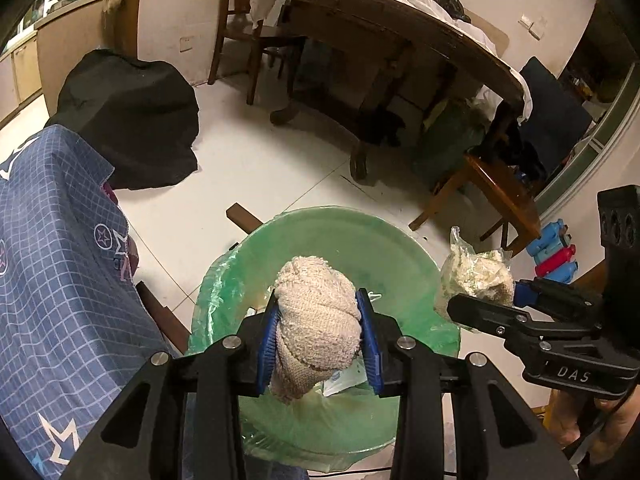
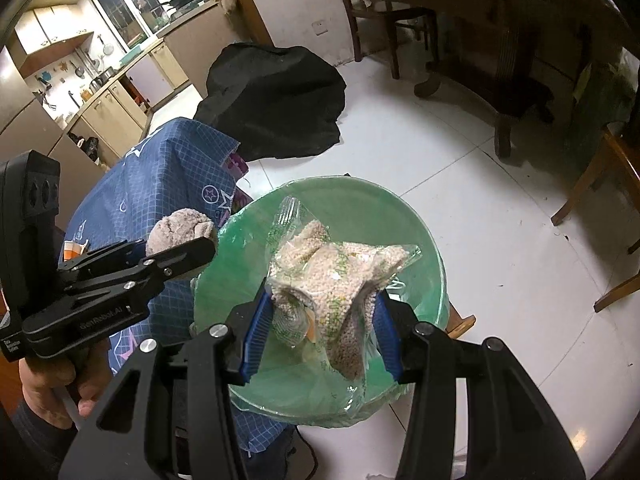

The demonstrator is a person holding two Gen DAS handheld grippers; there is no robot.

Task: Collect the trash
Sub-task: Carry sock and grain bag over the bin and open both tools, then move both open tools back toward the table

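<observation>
Both fisheye views look steeply down along their own black fingers, close above the round bin lined with green translucent plastic. The left wrist view faces the dark wooden table. Both share the bin, white tiled floor and blue grid-patterned cloth.

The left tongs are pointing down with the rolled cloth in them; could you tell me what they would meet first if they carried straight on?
Most likely the green liner of the bin, or the litter inside it, directly beyond the rolled cloth that the left tongs hold; depth is unclear.
</observation>
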